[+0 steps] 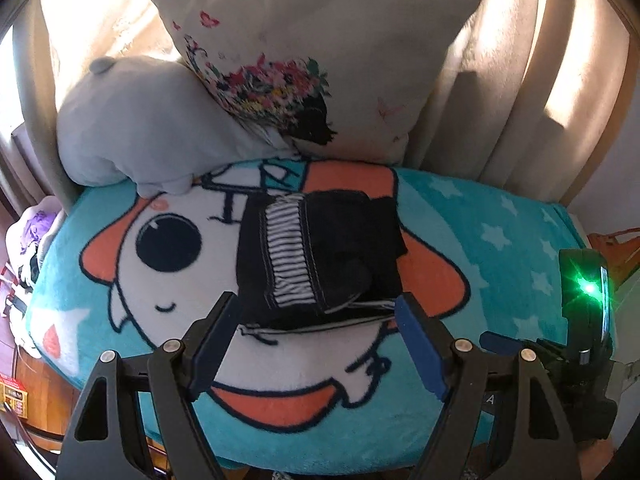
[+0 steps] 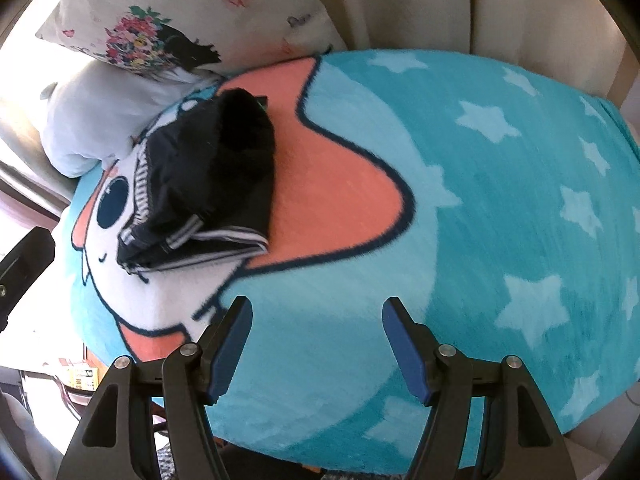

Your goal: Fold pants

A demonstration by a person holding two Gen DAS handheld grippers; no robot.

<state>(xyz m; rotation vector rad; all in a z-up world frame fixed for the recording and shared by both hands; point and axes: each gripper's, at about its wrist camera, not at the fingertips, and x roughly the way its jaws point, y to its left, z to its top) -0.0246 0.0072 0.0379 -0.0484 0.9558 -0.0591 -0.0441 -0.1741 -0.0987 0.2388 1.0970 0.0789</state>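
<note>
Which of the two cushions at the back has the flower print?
The beige pillow propped upright; the plain grey plush cushion beside it has no print.

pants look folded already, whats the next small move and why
Probably draw both tools back and stop. The pants lie as a compact folded bundle on the blanket, and the left tool and right tool are both open and hold nothing. At most, the left tool could first press the loose striped edge at the near side flat.
</note>
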